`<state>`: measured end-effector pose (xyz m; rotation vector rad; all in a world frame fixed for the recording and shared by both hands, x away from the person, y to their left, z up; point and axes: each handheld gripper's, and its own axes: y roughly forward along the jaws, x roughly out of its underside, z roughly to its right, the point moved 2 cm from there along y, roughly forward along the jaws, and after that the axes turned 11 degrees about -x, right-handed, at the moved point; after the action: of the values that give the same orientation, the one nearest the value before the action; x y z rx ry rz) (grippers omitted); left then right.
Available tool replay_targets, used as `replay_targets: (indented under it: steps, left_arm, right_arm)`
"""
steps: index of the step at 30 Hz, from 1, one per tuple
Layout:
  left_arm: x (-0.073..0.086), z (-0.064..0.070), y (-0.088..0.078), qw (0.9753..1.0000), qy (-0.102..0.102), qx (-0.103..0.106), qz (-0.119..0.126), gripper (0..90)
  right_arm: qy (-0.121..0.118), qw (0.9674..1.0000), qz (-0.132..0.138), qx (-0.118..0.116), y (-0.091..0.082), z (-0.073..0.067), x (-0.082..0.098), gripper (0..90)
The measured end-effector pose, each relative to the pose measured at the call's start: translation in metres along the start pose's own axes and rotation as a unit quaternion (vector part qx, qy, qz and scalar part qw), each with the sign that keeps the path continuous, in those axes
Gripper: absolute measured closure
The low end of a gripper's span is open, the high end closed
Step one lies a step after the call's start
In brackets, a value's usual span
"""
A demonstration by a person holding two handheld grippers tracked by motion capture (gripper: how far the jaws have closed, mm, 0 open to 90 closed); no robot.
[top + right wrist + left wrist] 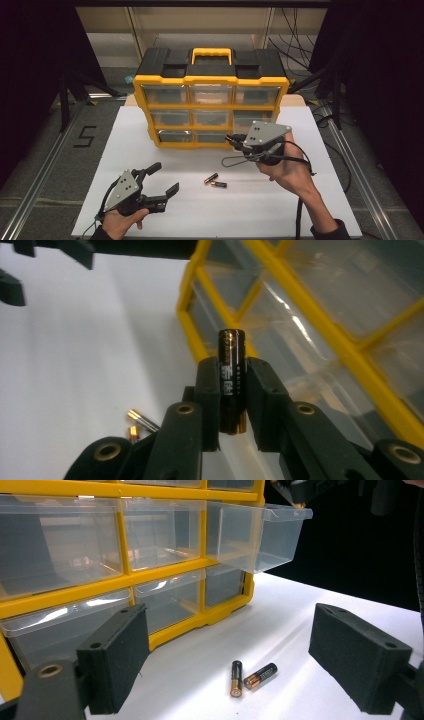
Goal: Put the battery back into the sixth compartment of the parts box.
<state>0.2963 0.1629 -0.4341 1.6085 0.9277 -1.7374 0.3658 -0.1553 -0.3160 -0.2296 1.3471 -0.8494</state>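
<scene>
One battery [231, 385] between hand-held gripper [232, 402] pads.

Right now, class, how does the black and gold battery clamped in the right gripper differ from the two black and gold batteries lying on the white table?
The clamped battery is lifted, alone, between the right gripper pads beside the yellow drawer cabinet. The two table batteries lie flat on the white table, ungripped, meeting at an angle. All share the black and gold casing.

I work in a lab-like recording bay: a white rectangular tabletop [150, 210] framed by aluminium rails [40, 175], black curtains [385, 75] on both sides, loose black cables [295, 40] behind, grey carpet floor [50, 135] marked with a taped numeral.
</scene>
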Motion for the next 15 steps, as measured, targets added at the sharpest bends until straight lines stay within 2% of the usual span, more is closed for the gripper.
replay_targets:
  steps: [4, 7, 11, 15]
  left_arm:
    - [0.0, 0.0, 0.0, 1.0, -0.002, 0.0, -0.002, 15.6]
    - [0.0, 0.0, 0.0, 1.0, 0.001, 0.0, -0.002, 15.6]
    - [0.001, 0.0, 0.0, 1.0, -0.002, -0.001, -0.002, 15.6]
    - [0.001, 0.0, 0.0, 1.0, -0.003, 0.0, -0.004, 15.6]
  right_arm:
    - [0.014, 0.9995, 0.006, 0.026, -0.012, 0.012, 0.007, 76.7]
    - [0.028, 0.9989, 0.009, 0.036, -0.016, 0.018, 0.011, 76.7]
    - [0.05, 0.9976, 0.009, 0.048, -0.016, 0.025, 0.019, 76.7]
    - [0.063, 0.9967, 0.012, 0.05, -0.013, 0.031, 0.024, 76.7]
